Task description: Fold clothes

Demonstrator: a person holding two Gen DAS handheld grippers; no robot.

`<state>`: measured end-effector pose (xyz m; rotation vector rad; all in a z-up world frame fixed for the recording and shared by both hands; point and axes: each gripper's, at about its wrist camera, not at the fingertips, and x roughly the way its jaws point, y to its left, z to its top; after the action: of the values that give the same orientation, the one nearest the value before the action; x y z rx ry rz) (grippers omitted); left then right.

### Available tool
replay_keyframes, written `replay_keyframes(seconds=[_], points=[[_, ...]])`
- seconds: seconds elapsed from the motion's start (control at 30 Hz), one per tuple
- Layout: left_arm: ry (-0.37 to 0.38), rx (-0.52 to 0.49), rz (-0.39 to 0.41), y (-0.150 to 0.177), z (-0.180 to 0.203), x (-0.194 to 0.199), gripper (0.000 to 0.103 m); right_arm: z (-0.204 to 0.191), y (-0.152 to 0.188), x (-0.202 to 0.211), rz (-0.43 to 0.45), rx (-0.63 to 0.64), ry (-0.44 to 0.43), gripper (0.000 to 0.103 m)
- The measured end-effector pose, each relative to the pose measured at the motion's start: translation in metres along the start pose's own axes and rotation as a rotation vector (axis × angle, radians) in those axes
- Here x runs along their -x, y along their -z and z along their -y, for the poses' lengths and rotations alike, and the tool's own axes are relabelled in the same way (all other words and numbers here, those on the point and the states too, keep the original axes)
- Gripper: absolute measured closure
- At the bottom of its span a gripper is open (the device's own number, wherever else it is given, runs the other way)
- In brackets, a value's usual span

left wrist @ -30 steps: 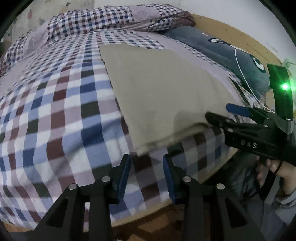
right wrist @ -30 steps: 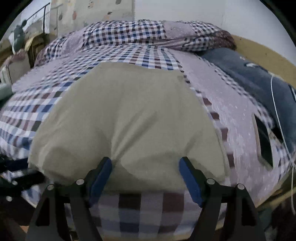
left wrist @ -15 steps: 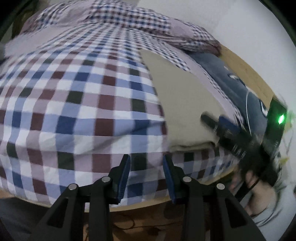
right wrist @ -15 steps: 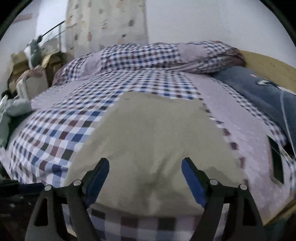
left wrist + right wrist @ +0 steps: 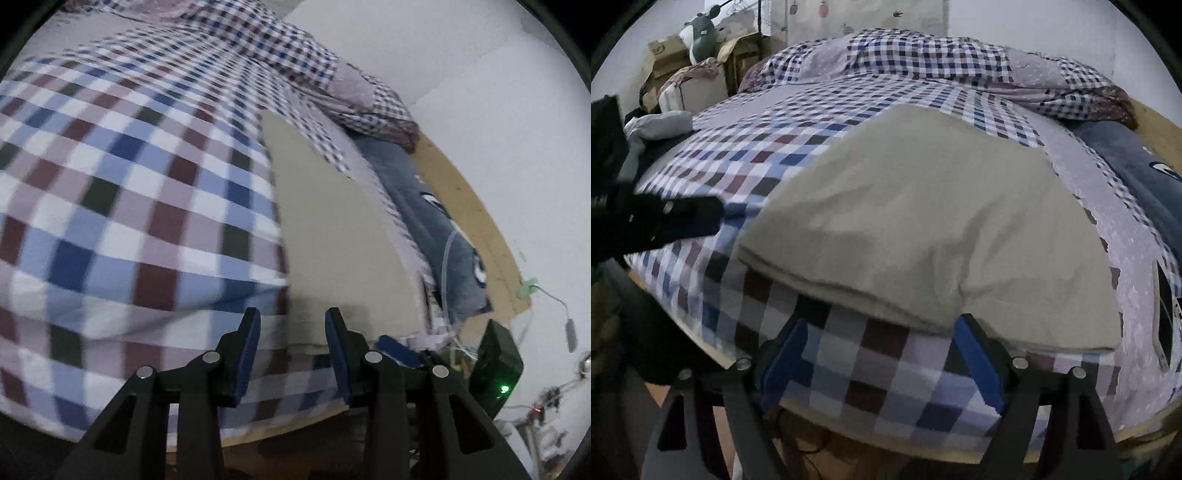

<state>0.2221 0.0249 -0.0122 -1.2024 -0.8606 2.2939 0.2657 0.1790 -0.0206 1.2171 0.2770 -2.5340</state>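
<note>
A flat beige rectangle of soft cloth (image 5: 923, 221), lying in stacked layers along its near edge, rests on the blue, maroon and white checked bedsheet (image 5: 871, 373) just ahead of both tools. The chief risk from here is that either tool pinches the checked sheet along with the cloth, or catches only the top layer, so the stacked edge slides apart and the fold skews; motion blur in the left view suggests that tool is moving fast enough to overshoot the corner. The right gripper (image 5: 882, 350) is spread wide and holds nothing, its blue-padded fingers just short of the cloth's near edge, the right-hand finger close under the hem; contact cannot be told. The left gripper (image 5: 291, 332) is parted about halfway and also empty, the cloth's near left corner showing between its fingers a little ahead. A grey-blue plush pillow (image 5: 1145, 177) lies beyond and to the right of the cloth, against the wooden bed frame.
</note>
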Motion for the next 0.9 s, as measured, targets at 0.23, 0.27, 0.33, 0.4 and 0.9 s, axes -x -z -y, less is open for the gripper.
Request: replay_keyframes(seconds=[0.23, 0.27, 0.33, 0.4, 0.9], points=[[0.112, 0.021, -0.067, -0.009, 0.005, -0.028, 0.064, 0.018, 0.005, 0.019, 0.069, -0.078, -0.015, 0.018], [0.126, 0.030, -0.076, -0.010, 0.004, -0.032, 0.059, 0.019, 0.006, 0.022, 0.081, -0.084, -0.013, 0.018], [0.161, 0.057, -0.084, -0.011, 0.001, -0.034, 0.052, 0.021, 0.009, 0.028, 0.113, -0.086, 0.007, 0.018], [0.181, 0.085, -0.093, -0.012, -0.001, -0.037, 0.052, 0.019, 0.006, 0.028, 0.123, -0.080, 0.018, 0.017], [0.317, 0.265, -0.162, -0.027, -0.023, -0.046, 0.072, -0.041, 0.006, 0.032, 0.239, 0.205, 0.159, 0.017]])
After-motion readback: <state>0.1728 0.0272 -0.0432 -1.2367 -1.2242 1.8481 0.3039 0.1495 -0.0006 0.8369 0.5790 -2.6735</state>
